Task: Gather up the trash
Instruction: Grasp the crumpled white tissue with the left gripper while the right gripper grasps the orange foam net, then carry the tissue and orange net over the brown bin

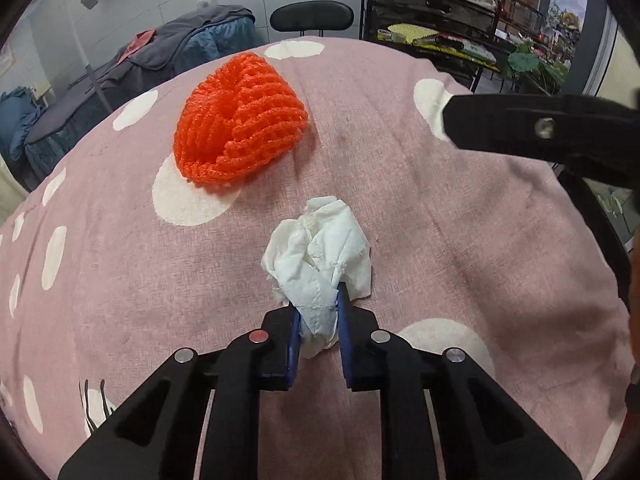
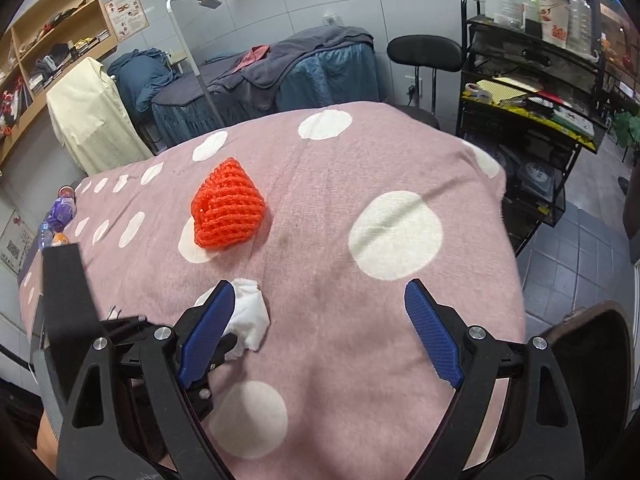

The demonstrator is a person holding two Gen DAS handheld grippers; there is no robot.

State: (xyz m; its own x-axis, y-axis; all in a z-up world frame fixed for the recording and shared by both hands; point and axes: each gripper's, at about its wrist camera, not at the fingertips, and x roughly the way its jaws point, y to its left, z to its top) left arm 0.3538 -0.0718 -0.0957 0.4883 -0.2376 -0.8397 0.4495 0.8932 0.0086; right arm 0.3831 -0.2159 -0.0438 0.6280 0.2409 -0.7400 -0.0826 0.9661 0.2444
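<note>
A massage or beauty parlour, treatment bed [image 2: 256, 80] draped in blue and grey covers, lamp on a stand [image 2: 192, 2], black trolley [image 2: 528, 92] with bottles, wall shelves [image 2: 52, 44], tiled floor

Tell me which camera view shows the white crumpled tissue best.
The left wrist view: the tissue lies central and whole, pinched by the left gripper. In the right wrist view, a blue finger partly covers it.
</note>
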